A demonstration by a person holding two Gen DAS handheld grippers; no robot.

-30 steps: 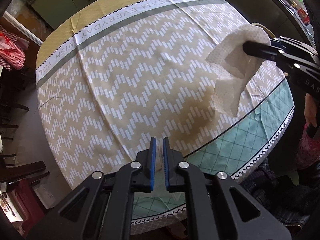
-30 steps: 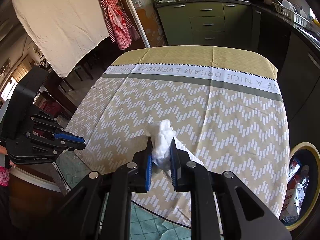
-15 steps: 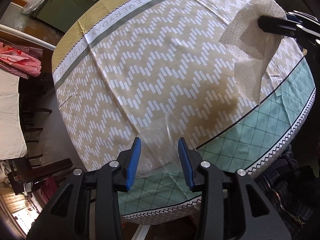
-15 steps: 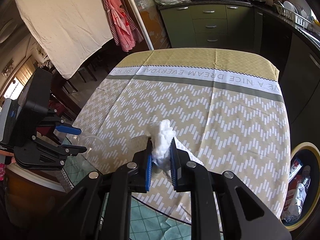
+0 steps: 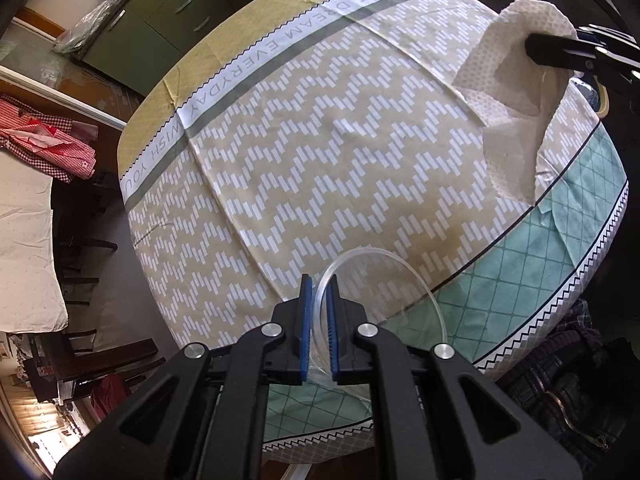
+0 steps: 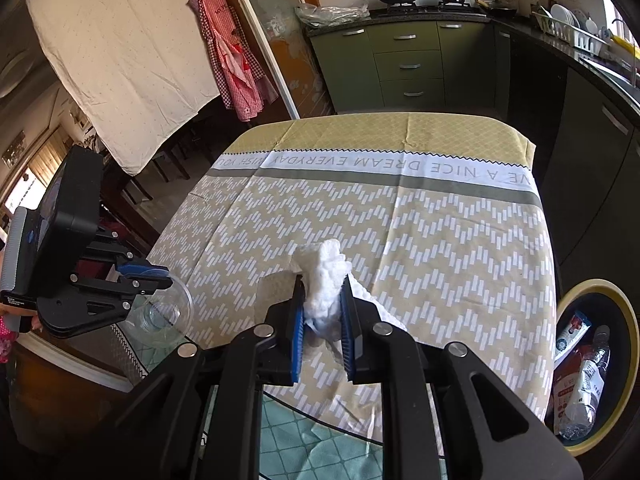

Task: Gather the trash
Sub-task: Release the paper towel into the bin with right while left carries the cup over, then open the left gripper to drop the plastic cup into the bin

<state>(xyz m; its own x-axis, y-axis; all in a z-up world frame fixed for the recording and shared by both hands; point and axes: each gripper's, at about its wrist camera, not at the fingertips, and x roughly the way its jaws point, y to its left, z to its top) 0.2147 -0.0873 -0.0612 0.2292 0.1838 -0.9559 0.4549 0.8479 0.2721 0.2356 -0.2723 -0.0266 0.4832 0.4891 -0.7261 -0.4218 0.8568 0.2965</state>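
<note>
**A:** Clear plastic, that's what the left wrist view gives first: a transparent cup (image 5: 380, 292) with its rim pinched between the blue pads of the left gripper (image 5: 317, 320), which is closed almost fully on that thin wall. Why by the rim?

**B:** Probably because the rim is the only edge narrow enough to clamp; the body would buckle. The cup hangs over the near edge of the patterned tablecloth (image 5: 320, 140), tipped so its mouth faces the camera. Top right, the right gripper (image 5: 536, 46) carries a white paper towel (image 5: 508, 120) that droops toward the cloth.

**A:** And from the right wrist view?

**B:** The right gripper (image 6: 322, 312) is closed on the bunched top of the paper towel (image 6: 326, 280), its jaws held a little apart by the wad. Bunched like that, it should not slip out. To the left, the left gripper (image 6: 150, 276) holds the cup (image 6: 160, 312) off the table's side.

**A:** Where does it all go?

**B:** I'd guess the yellow-rimmed bin (image 6: 600, 364) on the floor at the right, which already holds a bottle and wrappers. Both pieces look lifted and ready to carry there.
</note>
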